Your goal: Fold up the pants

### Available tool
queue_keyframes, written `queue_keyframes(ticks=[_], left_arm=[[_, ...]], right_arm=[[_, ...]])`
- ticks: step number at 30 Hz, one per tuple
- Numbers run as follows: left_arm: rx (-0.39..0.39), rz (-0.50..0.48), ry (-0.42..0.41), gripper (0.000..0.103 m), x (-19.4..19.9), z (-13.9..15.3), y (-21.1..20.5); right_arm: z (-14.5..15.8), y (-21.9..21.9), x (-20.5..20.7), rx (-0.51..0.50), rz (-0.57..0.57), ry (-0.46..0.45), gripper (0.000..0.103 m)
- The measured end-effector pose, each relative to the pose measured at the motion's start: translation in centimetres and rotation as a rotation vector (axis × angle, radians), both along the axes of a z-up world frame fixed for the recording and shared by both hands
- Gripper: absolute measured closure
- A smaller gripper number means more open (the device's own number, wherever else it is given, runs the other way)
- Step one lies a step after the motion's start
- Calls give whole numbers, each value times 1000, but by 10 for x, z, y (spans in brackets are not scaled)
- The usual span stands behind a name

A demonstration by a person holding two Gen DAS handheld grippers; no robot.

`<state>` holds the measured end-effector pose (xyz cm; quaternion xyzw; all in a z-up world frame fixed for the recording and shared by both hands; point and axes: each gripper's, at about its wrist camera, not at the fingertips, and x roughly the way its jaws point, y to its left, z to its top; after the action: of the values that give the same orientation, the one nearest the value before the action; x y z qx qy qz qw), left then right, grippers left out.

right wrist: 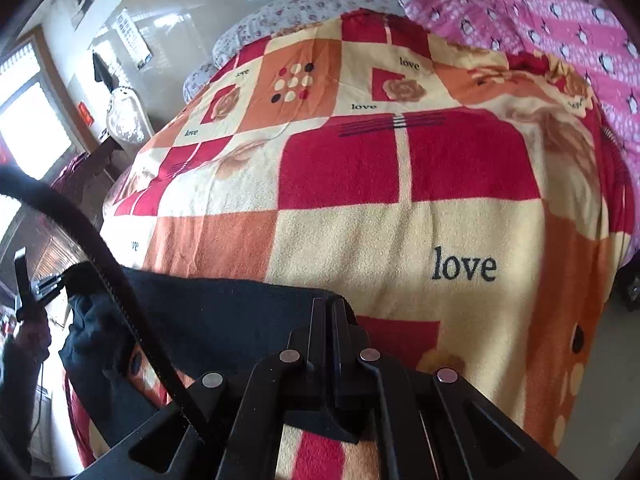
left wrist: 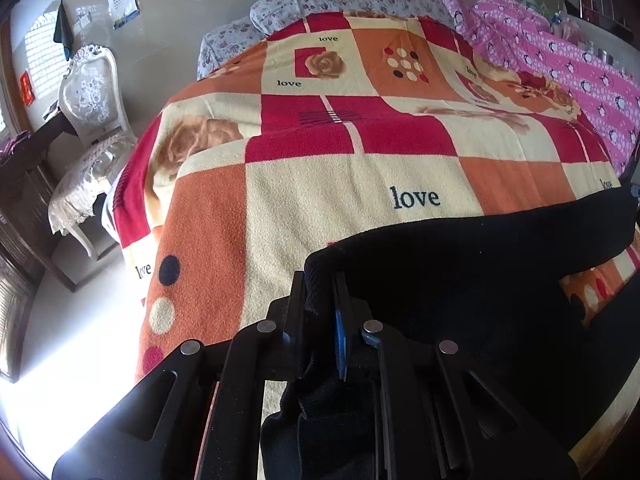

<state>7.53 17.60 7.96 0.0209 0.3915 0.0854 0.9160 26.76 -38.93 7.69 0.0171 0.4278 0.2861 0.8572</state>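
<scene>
The black pants [left wrist: 480, 264] hang stretched between my two grippers over the near edge of the bed. My left gripper [left wrist: 318, 280] is shut on one corner of the pants, with black fabric bunched between its fingers. In the right wrist view the pants [right wrist: 224, 312] run left from my right gripper [right wrist: 329, 304], which is shut on the other corner. The left gripper [right wrist: 44, 280] shows at the far left of the right wrist view, holding the pants' other end.
A red, orange and cream "love" blanket [left wrist: 360, 184] covers the bed. A pink quilt [left wrist: 560, 60] lies along its right side and a floral pillow [left wrist: 340, 0] at the far end. A white chair [left wrist: 92, 120] stands left of the bed. A black cable [right wrist: 100, 264] crosses the right wrist view.
</scene>
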Motion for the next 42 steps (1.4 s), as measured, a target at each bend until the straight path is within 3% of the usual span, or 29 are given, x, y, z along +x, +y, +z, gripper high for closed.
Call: queue_keyframes(ticks=[10,24,32,42], left_arm=[[-2,11,-23,93,-48,-1,-4],[-6,-16,-1,92,-96,-20,-7],[-32,-76,-38,92,-133,-26,-7],[-158,-88,-62,90,-170,-52,10]], right_arm=[[14,-25,-91,-82,23,-129,101],[-2,-56,-154,-68,-18,-141,102],[-3,-61,-193,-82,-23,-172,102],[-39,-57,-215,-148,4,-122,102]])
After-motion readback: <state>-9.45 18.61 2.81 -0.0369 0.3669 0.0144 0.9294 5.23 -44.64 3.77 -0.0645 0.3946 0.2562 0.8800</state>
